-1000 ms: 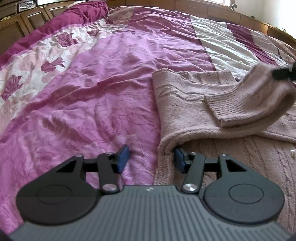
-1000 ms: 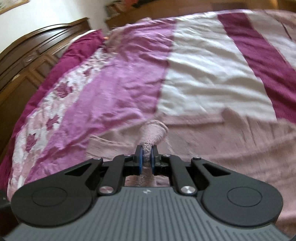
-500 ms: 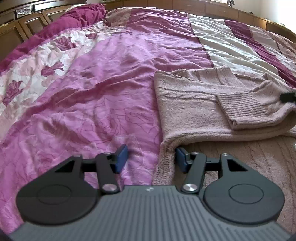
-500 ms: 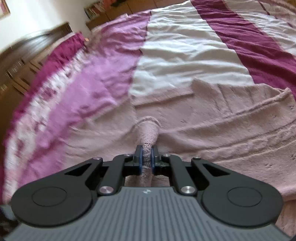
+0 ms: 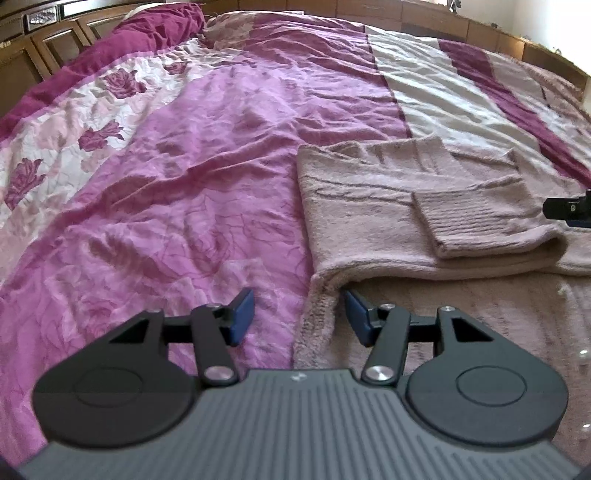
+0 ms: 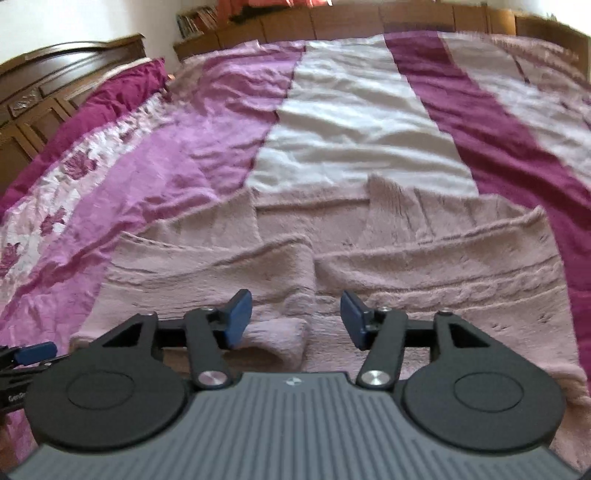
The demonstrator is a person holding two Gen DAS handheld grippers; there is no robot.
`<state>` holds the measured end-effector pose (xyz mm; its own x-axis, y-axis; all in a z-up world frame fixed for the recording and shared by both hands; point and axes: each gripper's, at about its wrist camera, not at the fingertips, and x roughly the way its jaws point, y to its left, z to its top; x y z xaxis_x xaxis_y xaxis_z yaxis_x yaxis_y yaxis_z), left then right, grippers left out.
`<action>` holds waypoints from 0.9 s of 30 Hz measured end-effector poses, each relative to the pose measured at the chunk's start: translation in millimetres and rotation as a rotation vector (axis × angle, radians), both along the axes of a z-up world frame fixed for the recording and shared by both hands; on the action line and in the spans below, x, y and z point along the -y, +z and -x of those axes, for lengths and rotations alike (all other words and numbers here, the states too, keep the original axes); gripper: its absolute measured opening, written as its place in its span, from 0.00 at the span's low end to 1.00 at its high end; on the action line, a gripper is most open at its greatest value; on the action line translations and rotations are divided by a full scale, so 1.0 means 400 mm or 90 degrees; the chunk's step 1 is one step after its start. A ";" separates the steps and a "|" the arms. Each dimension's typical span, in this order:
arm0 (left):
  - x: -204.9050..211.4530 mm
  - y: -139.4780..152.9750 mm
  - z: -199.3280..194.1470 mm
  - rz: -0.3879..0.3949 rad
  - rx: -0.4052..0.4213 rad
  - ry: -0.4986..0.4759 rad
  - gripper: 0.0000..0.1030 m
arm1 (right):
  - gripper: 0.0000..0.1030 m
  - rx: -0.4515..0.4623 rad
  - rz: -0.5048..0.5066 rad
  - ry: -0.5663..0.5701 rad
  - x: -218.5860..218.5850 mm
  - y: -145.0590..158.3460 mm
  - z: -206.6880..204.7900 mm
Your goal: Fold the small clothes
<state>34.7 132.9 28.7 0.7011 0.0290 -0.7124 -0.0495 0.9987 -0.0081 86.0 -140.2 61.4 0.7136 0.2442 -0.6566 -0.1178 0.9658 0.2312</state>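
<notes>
Much of the pink knitted sweater (image 5: 354, 206) escapes me: in my left wrist view its near part runs under the gripper body and off the right edge, and in my right wrist view its lower part is cut off behind the tool, with the far edges smeared by blur. The sweater lies flat on the bedspread (image 5: 192, 177), its side folded inward and one sleeve (image 5: 480, 218) laid across the body with the ribbed cuff pointing toward my left side. My left gripper (image 5: 299, 314) is spread wide and grips nothing; one blue pad sits over the bedspread, the other is tucked just at the folded edge of the knit, though I cannot tell if it touches. My right gripper (image 6: 295, 317) is likewise let go, pads wide apart, with the sleeve lying loose on the sweater between them. Only a dark sliver of that right tool shows at the edge of my left view, and a blue-tipped bit of the left one in the corner of my right view. The bedspread is wrinkled satin in bands of pink, magenta, cream and a rose print. A dark carved wooden headboard (image 6: 55, 92) stands behind it, with a white wall and a blurred shelf of books (image 6: 195, 20).
</notes>
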 end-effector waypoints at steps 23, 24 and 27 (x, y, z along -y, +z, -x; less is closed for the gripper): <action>-0.008 0.004 0.030 0.022 -0.014 0.012 0.55 | 0.66 0.042 0.075 0.169 -0.264 -0.050 0.061; -0.009 0.002 0.030 0.023 -0.015 0.013 0.55 | 0.66 0.043 0.080 0.170 -0.267 -0.054 0.059; -0.009 -0.003 0.030 0.023 -0.017 0.012 0.55 | 0.66 0.051 0.088 0.180 -0.276 -0.062 0.057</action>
